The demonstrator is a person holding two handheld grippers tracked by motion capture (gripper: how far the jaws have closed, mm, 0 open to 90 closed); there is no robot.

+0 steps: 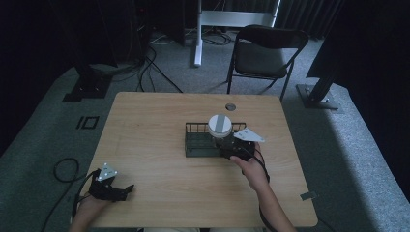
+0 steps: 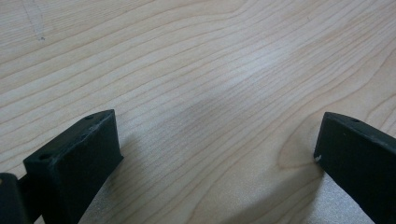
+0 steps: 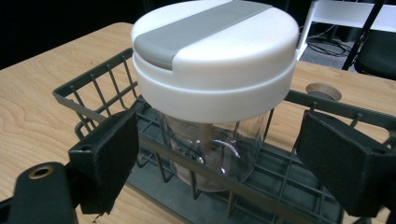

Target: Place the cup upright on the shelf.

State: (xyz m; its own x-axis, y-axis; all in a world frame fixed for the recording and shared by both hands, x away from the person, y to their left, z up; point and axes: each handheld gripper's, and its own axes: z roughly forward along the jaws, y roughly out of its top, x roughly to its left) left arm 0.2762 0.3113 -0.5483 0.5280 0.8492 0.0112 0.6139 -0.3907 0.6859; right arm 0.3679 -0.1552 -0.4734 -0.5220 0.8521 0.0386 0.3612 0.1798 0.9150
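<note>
A clear glass jar with a white lid crossed by a grey stripe stands upright in the right end of a dark wire basket at mid table. My right gripper is at the basket's near right side, open. In the right gripper view the jar rises between the wide-apart jaws of that gripper, which touch nothing, and the basket rim runs in front of it. At the table's front left corner my left gripper rests low. In its own view it is open over bare wood.
The wooden table has a round cable hole just behind the basket. A black folding chair and a white desk leg stand beyond the far edge. Cables lie on the grey carpet at left.
</note>
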